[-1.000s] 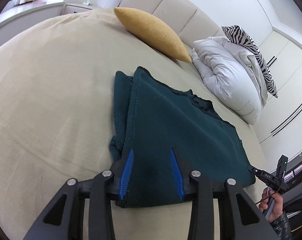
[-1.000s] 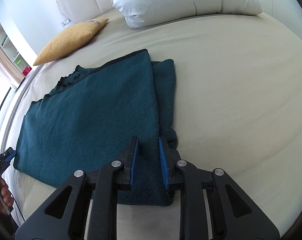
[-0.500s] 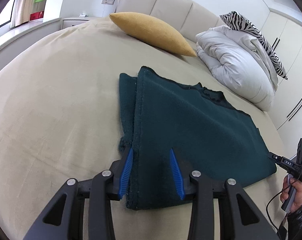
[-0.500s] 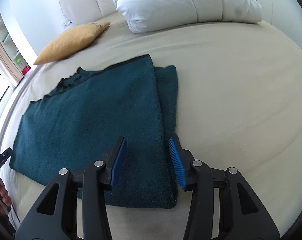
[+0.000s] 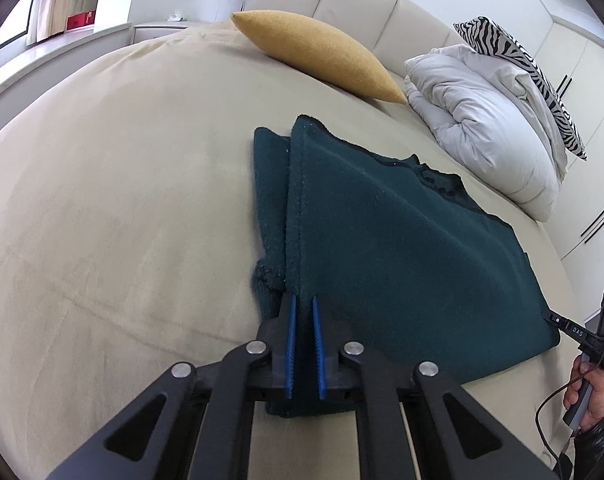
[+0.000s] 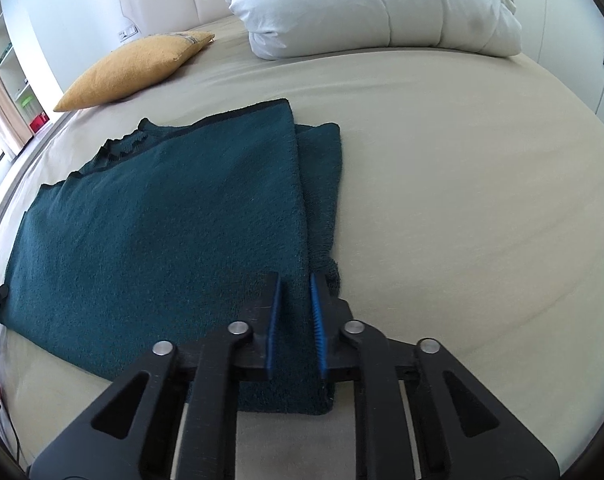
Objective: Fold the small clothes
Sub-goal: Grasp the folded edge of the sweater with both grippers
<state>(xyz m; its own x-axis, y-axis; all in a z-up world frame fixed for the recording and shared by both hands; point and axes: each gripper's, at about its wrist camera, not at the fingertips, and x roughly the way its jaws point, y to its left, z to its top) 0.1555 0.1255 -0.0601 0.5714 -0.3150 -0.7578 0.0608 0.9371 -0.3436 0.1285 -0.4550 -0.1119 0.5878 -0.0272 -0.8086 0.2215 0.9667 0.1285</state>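
A dark teal knitted garment [image 5: 402, 232] lies flat on the beige bed, with one side folded over on itself. My left gripper [image 5: 303, 308] is shut on the garment's near left corner, pinching the folded edge. In the right wrist view the same garment [image 6: 161, 232] spreads to the left. My right gripper [image 6: 295, 288] is shut on its near right corner along the folded edge. The other gripper's tip and the hand holding it show at the far edge of each view.
The beige bed [image 5: 113, 200] stretches wide around the garment. A mustard cushion [image 5: 318, 60], a white duvet [image 5: 486, 128] and a zebra pillow [image 5: 518, 60] lie by the headboard. Shelves and a window sit at the far left.
Both grippers were open over the near corners half a second ago. Both have now closed on the garment's folded edges.
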